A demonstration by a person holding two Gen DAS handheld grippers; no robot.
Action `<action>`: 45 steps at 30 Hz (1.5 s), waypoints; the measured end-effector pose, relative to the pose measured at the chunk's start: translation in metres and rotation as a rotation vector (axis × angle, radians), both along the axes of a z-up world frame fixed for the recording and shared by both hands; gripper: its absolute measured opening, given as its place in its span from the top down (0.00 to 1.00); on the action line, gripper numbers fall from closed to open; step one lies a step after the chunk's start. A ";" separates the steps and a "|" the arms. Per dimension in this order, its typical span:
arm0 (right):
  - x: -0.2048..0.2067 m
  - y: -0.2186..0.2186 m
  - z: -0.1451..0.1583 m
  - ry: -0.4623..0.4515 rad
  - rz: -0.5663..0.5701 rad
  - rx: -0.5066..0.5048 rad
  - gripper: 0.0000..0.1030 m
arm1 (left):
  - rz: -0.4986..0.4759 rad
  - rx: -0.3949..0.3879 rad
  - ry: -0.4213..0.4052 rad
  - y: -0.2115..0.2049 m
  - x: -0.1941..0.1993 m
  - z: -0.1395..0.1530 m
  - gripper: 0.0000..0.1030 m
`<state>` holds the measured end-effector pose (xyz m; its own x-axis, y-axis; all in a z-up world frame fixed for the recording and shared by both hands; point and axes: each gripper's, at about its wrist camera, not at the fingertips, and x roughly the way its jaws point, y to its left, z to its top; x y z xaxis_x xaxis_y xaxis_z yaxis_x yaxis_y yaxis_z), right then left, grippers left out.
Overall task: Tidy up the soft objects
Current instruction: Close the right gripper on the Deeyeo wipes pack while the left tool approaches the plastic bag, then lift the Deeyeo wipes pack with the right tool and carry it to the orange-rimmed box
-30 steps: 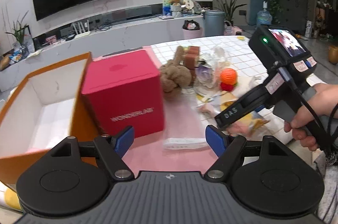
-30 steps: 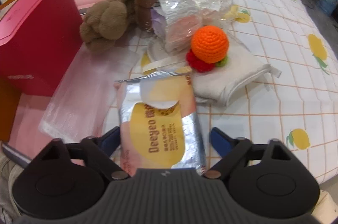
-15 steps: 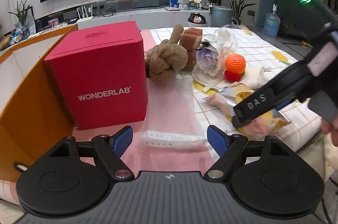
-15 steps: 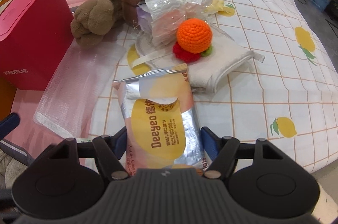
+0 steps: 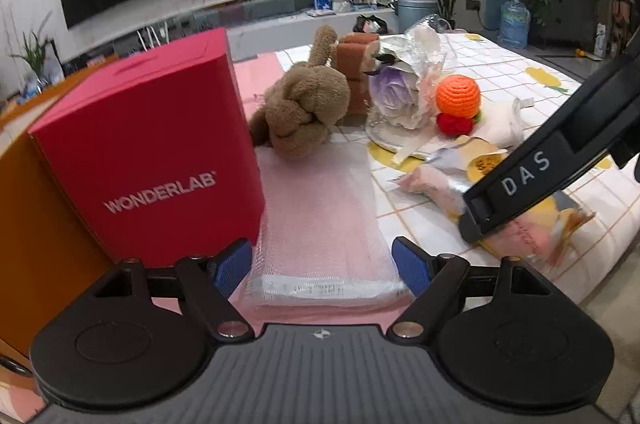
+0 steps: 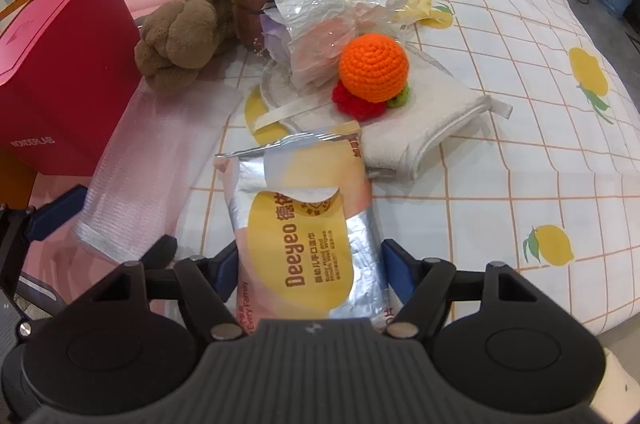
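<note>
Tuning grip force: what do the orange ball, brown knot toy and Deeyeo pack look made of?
Orange ball: crocheted yarn, matte; spiral stitch rows show.
Brown knot toy: plush fleece, fuzzy nap, tied in a soft knot.
Deeyeo pack: glossy foil-like film, silver sheen and creases; probably a soft wipes pouch. It sits between the right gripper's fingers; whether the pads press it is unclear.

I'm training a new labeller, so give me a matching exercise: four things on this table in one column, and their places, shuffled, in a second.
1. crocheted orange
2. wet wipes pack
3. brown knotted plush
4. bubble-wrap bag

A. beside the red box
B. between the right gripper pads
C. on the folded white cloth
D. flat before the left gripper

Pairs: 1-C, 2-B, 3-A, 4-D
</note>
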<state>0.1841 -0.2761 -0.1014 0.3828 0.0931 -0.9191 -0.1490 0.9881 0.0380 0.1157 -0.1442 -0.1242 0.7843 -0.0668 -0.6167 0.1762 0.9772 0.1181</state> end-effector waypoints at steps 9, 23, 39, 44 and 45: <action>-0.002 0.005 -0.001 -0.001 0.016 -0.020 0.26 | -0.039 -0.102 0.052 0.011 0.000 -0.001 0.36; -0.001 0.005 -0.001 -0.004 0.020 -0.014 0.25 | -0.100 -0.109 0.040 0.011 -0.010 0.004 0.95; -0.014 0.007 0.009 -0.069 0.017 0.032 0.38 | -0.108 -0.117 -0.071 0.017 -0.035 0.026 0.96; -0.021 0.009 0.015 -0.075 0.024 0.058 0.38 | -0.118 -0.141 -0.075 0.023 -0.042 0.044 0.96; -0.023 0.010 0.016 -0.079 0.027 0.056 0.38 | -0.119 -0.152 -0.080 0.025 -0.043 0.048 0.96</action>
